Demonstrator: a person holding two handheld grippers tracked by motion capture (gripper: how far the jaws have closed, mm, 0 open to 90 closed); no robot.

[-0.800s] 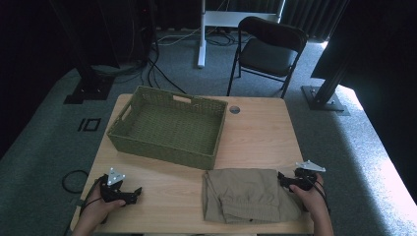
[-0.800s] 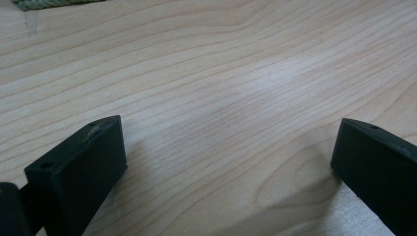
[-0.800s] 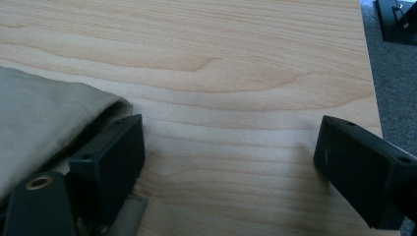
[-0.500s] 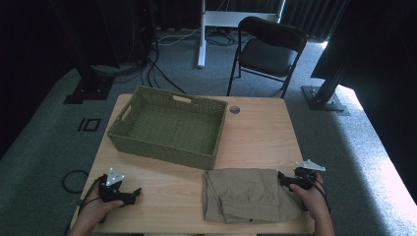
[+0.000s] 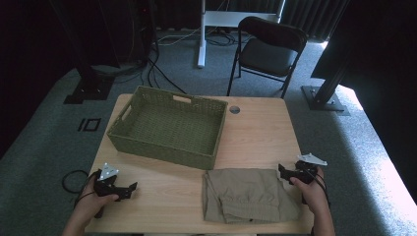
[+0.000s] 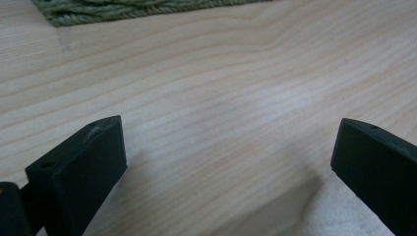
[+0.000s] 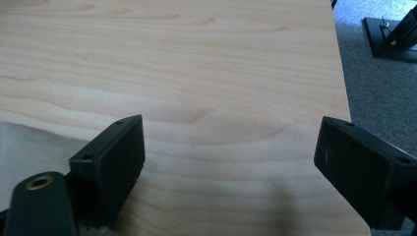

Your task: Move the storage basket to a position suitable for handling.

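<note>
Folded khaki garment (image 5: 250,195) on table (image 5: 260,132) front, near green basket (image 5: 169,125); right gripper (image 5: 290,173) beside it, left gripper (image 5: 120,189) apart, both jaws wide, empty; grasp pending.

— Where does the high view sit?
— Above the person's edge of the worktop (image 5: 255,132), looking forward and down, far enough back to take in floor and a folding chair (image 5: 268,49).
— And the two gripper views?
— Low and very close, skimming the wood. The left one faces the woven basket (image 6: 123,9), the right one the worktop's right edge, with the folded cloth (image 7: 29,147) beside it.
</note>
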